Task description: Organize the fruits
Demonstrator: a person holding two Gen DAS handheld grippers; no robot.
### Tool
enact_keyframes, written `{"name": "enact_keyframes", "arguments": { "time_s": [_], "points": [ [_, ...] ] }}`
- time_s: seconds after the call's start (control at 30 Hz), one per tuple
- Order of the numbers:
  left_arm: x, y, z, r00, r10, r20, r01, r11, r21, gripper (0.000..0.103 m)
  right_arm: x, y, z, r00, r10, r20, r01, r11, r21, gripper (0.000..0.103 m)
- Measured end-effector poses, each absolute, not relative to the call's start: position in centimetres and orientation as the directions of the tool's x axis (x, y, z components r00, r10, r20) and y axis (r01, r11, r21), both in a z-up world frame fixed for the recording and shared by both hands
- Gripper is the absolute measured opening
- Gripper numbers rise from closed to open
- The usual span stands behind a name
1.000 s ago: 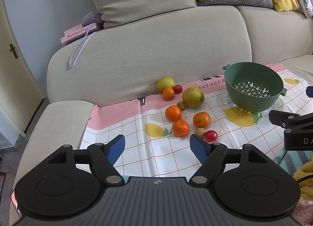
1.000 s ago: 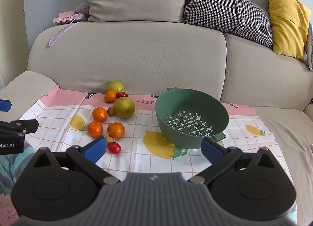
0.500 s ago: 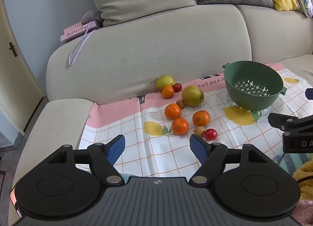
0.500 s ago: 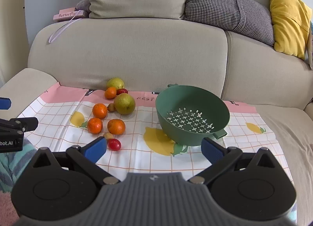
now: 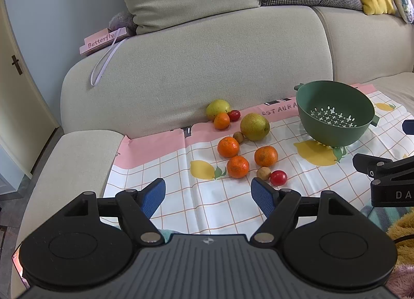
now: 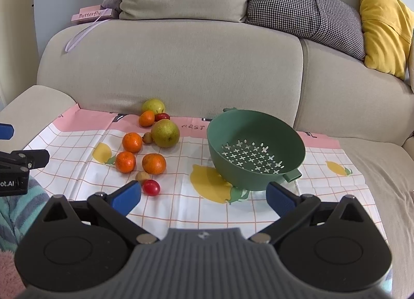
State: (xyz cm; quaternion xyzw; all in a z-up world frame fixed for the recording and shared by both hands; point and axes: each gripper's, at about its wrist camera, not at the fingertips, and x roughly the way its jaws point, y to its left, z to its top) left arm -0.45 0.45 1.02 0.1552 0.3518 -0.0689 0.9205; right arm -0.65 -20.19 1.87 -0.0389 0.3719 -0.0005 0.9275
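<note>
Left end of the beige fabric sofa (image 6: 168, 66): a pink box lettered "Butterfly" (image 6: 91, 15) lies on the backrest top, a pale ribbon trailing down from it.

On the seat lies a checked cloth with lemon prints and a pink border (image 6: 181, 203). All fruit sits on the left half of this cloth, none in the colander.

Back row, against the backrest: a yellow-green pear-like fruit (image 6: 153, 106), with a small orange mandarin (image 6: 146, 118) and a red cherry tomato (image 6: 162, 116) touching in front of it.

Next row: an orange mandarin (image 6: 132, 142), a small brown round fruit (image 6: 147, 137), then a large yellow-green citrus fruit (image 6: 165, 133), its dimpled end facing the camera. The brown fruit touches the citrus.

Nearer row: two orange mandarins side by side (image 6: 125, 161) (image 6: 154, 163). Nearest: a second small brown fruit (image 6: 142, 176) touching a second red cherry tomato (image 6: 151, 187).

Right of the fruit, apart from it: a dark green plastic colander with cross-shaped holes (image 6: 292, 143), tilted so its opening faces the cameras; one tab handle points toward the right gripper, the other toward the backrest.

Left gripper (image 5: 208, 194): blue-padded fingers spread wide, nothing between them, hovering near the cloth's front edge, just short of the nearest tomato.

Right gripper (image 6: 203, 195): fingers spread wide, nothing held, in front of the colander.
</note>
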Motion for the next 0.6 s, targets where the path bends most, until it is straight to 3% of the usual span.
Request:
{"name": "enact_keyframes", "arguments": {
  "time_s": [0.6],
  "points": [
    [-0.32, 0.47, 0.77, 0.742, -0.018, -0.670, 0.235, 0.943, 0.235, 0.088, -0.57, -20.14, 1.56, 0.716, -0.030, -0.698, -0.028, 0.997, -0.072, 0.099]
  ]
}}
